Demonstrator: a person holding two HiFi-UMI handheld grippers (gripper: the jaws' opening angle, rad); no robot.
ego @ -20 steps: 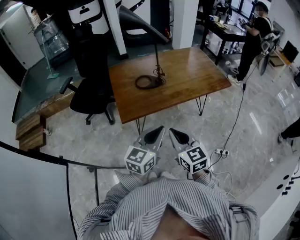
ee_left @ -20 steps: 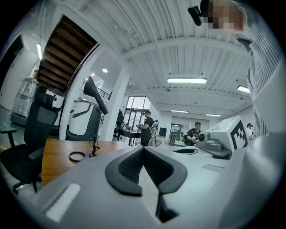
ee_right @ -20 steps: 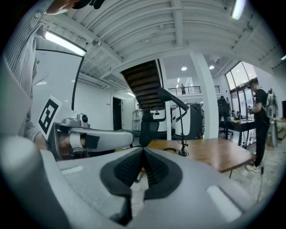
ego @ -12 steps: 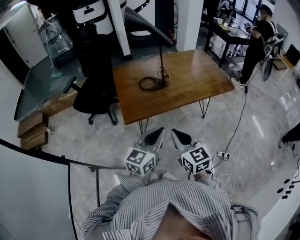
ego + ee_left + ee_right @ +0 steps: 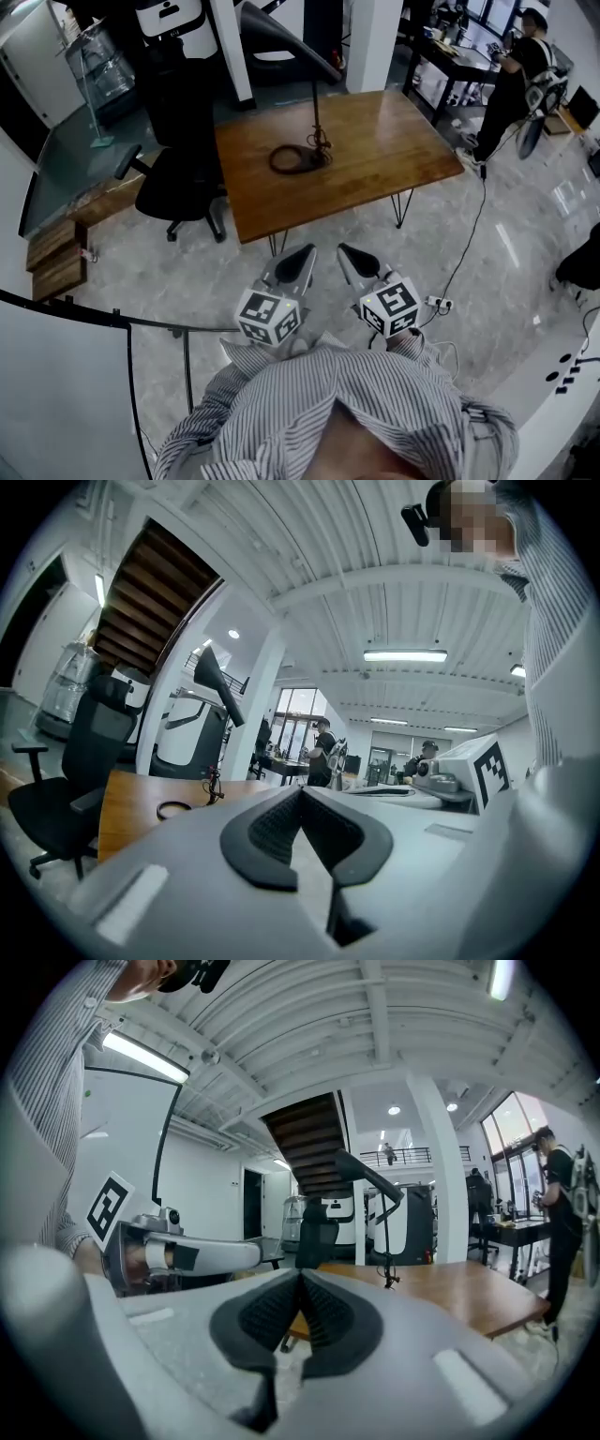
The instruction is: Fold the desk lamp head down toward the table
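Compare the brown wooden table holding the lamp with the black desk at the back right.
Finish: the brown wooden table is warm wood on thin hairpin legs; the black desk is dark throughout.
Load: the wooden table carries a black desk lamp and a coiled cable; the black desk is cluttered with small items.
Company: a person stands at the black desk; a black office chair stands beside the wooden table.
Both are rectangular.

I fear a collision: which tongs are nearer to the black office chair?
Left. The left tongs hang short of the black office chair, on its side of the person; the right tongs are farther, beyond the left ones.
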